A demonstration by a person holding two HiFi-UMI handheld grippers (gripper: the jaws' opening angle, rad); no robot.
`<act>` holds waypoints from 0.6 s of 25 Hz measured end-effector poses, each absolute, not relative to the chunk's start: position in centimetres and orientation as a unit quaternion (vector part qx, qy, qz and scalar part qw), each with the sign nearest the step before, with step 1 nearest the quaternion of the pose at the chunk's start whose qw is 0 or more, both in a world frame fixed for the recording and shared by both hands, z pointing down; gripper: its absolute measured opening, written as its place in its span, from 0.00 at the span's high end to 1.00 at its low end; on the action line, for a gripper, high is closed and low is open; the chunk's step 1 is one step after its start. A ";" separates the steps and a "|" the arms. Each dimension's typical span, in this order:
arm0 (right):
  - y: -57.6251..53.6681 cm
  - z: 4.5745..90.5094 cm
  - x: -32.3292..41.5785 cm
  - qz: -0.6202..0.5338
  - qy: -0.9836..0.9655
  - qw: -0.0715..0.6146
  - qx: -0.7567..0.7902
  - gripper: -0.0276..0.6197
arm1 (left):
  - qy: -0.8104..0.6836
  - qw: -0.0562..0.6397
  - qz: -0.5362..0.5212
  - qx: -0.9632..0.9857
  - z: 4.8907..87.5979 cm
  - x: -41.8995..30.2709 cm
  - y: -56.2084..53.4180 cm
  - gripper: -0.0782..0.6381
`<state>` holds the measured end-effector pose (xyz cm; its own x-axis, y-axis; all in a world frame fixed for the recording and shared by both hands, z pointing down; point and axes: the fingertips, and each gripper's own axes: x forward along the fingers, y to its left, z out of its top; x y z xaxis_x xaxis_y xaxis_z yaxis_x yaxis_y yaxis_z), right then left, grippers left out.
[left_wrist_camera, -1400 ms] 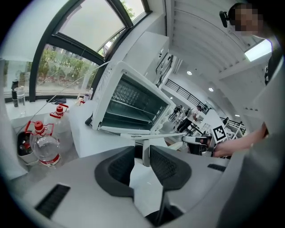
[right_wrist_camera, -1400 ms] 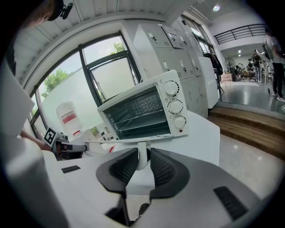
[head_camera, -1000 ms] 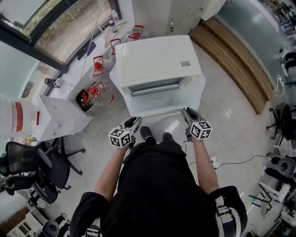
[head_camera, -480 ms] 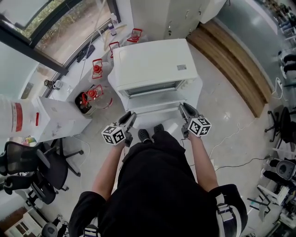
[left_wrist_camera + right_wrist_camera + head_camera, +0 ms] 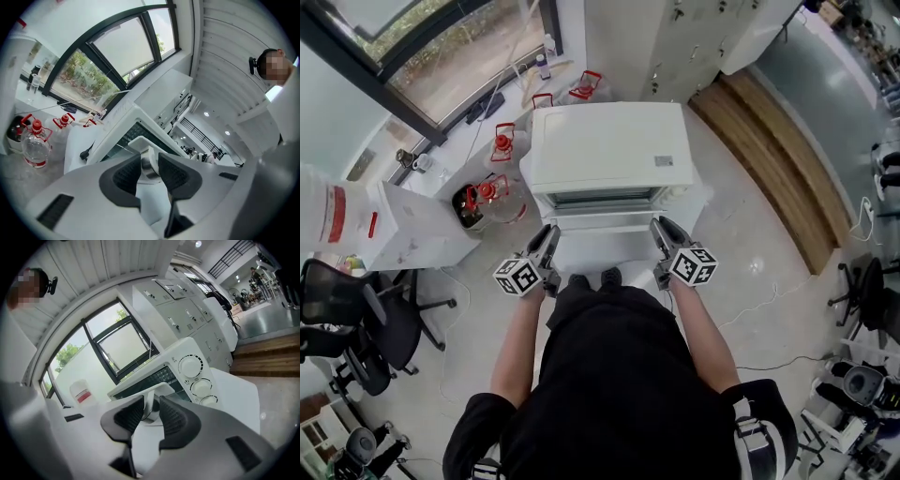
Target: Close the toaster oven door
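While the door hangs part-raised: you are in the middle of the close, by my reading, with the lift under way and the latch-up not yet made.
Oven: the white boxy toaster oven (image 5: 609,150) sits on a white table (image 5: 701,199), its front facing you.
Door: the white-framed door with the dark glass pane (image 5: 605,223) leans up toward the opening, tilted rather than flat or upright. A dark strip of cavity shows above it from the head view, so it isn't seated.
Handle: the white bar handle (image 5: 140,142) runs along the door's free edge, with metal posts at its ends.
Left gripper: your left gripper (image 5: 548,234) is pinched onto the handle's left end, with a metal post caught between the dark ribbed pads.
Right gripper: your right gripper (image 5: 661,230) is clamped on the handle's right end, near the three round white dials (image 5: 192,366).
Done: both ends of the handle are gripped and the door is off its fully lowered position.
Left to do: swing the door through the rest of its arc until it meets the oven front, then let go.
Watch: keep both ends rising evenly, or the door may twist on its hinge.
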<state>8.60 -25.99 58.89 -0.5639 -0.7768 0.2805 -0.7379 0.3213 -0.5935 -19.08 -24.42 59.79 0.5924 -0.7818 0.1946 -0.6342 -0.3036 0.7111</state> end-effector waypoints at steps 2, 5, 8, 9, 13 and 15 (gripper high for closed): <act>-26.7 58.6 8.7 -0.357 0.809 0.042 -0.465 0.77 | -0.452 0.391 -0.107 0.794 59.4 -19.2 -25.0 0.71; -27.4 58.3 9.0 -0.360 0.807 0.052 -0.466 0.77 | -0.461 0.387 -0.113 0.791 59.1 -18.9 -25.8 0.71; -27.7 58.2 9.0 -0.363 0.808 0.052 -0.461 0.77 | -0.468 0.387 -0.113 0.786 58.9 -18.8 -26.1 0.71; -27.8 58.1 8.9 -0.364 0.809 0.053 -0.459 0.77 | -0.471 0.387 -0.113 0.785 58.9 -18.9 -26.1 0.71; -28.7 57.9 8.9 -0.363 0.811 0.057 -0.456 0.77 | -0.472 0.389 -0.125 0.781 58.8 -19.0 -27.0 0.71; -29.3 57.8 8.8 -0.362 0.810 0.060 -0.457 0.77 | -0.471 0.391 -0.132 0.780 58.7 -19.1 -27.5 0.71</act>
